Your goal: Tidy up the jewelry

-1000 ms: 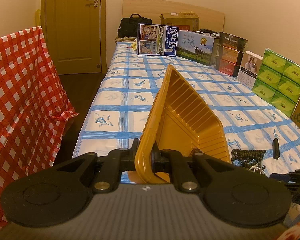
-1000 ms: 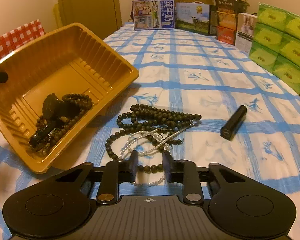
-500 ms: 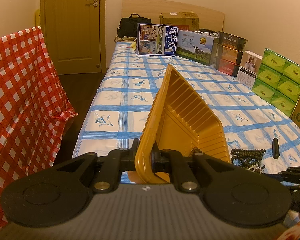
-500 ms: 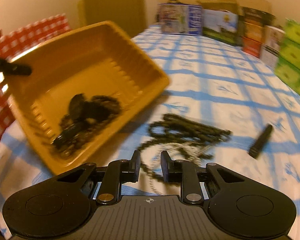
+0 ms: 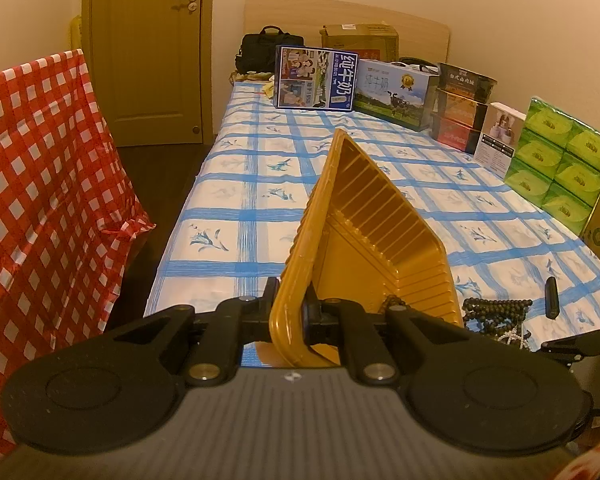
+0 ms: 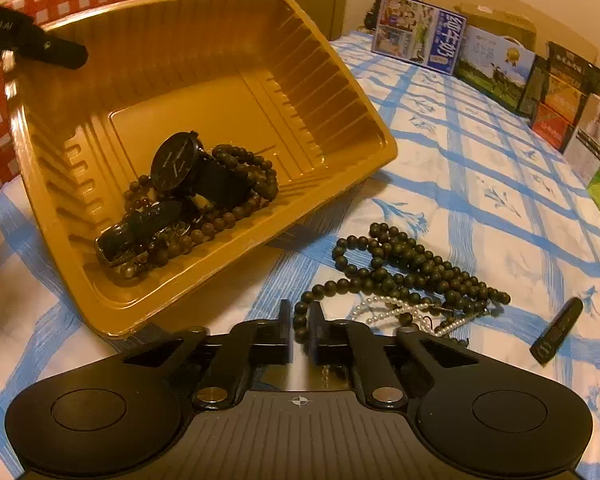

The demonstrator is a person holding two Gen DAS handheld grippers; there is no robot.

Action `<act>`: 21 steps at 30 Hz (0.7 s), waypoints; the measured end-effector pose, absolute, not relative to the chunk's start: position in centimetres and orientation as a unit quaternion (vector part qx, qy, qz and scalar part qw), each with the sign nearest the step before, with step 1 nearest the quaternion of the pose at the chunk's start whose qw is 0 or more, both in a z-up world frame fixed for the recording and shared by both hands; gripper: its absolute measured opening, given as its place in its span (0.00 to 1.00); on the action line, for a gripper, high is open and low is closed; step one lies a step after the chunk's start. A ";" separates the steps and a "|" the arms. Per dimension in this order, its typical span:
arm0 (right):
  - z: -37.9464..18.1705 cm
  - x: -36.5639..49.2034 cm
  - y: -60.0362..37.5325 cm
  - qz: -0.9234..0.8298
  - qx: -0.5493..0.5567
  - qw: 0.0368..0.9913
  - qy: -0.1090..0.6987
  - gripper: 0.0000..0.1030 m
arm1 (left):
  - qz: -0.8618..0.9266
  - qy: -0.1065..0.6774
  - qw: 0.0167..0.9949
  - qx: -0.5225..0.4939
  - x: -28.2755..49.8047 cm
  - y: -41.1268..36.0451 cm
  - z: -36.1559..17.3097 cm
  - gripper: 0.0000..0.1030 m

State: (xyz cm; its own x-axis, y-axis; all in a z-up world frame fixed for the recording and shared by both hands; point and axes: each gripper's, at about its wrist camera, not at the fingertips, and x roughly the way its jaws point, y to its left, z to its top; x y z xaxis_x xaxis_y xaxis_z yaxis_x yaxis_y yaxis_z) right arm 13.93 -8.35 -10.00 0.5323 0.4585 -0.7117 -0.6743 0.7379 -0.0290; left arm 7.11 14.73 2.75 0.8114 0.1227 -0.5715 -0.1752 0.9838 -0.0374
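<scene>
While the left gripper clamped its jaws on the rim of the yellow tray, the tray stood tilted up on its far edge, filling the centre of the left wrist view. From the right wrist view the same tray took up the upper left of the frame, its open side facing the camera and its lower long edge resting on the blue-checked cloth. A black watch and a coil of brown beads lay heaped against the lower wall of the tray.

Lower in that frame, right of centre, a long string of dark beads sprawled on the cloth just outside the tray, tangled with a thin pearl strand. The right gripper sat at the near left end of that string, its jaws drawn almost together with a run of dark beads between the fingers, so it appeared to be pinching the necklace. A small black tube lay apart at the lower right.

Boxes lined the far end of the cloth, green packs stood at the right edge of the left wrist view, and a red checked cloth hung at its left.
</scene>
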 end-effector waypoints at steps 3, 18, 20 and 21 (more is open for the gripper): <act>-9.2 13.8 -9.0 0.324 -0.140 0.867 0.351 0.06 | 0.078 0.297 0.951 -0.043 7.1 14.7 2.7 0.08; 4.2 13.7 -15.2 0.290 -0.076 0.926 0.229 0.06 | 0.076 0.297 0.951 -0.039 7.1 14.5 2.8 0.09; 6.0 13.8 -15.9 0.287 -0.073 0.931 0.213 0.06 | 0.076 0.297 0.951 -0.038 7.2 14.5 2.8 0.09; 6.8 13.7 -16.2 0.286 -0.073 0.933 0.206 0.06 | 0.076 0.297 0.951 -0.039 7.2 14.5 2.8 0.09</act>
State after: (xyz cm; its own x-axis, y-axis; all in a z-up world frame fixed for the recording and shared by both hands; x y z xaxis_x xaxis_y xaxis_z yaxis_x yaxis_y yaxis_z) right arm 13.73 -16.22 6.81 0.7518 0.5039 -0.4253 -0.5639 0.8257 -0.0185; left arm 7.16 14.48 2.84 0.8115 0.1223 -0.5714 -0.1682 0.9854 -0.0279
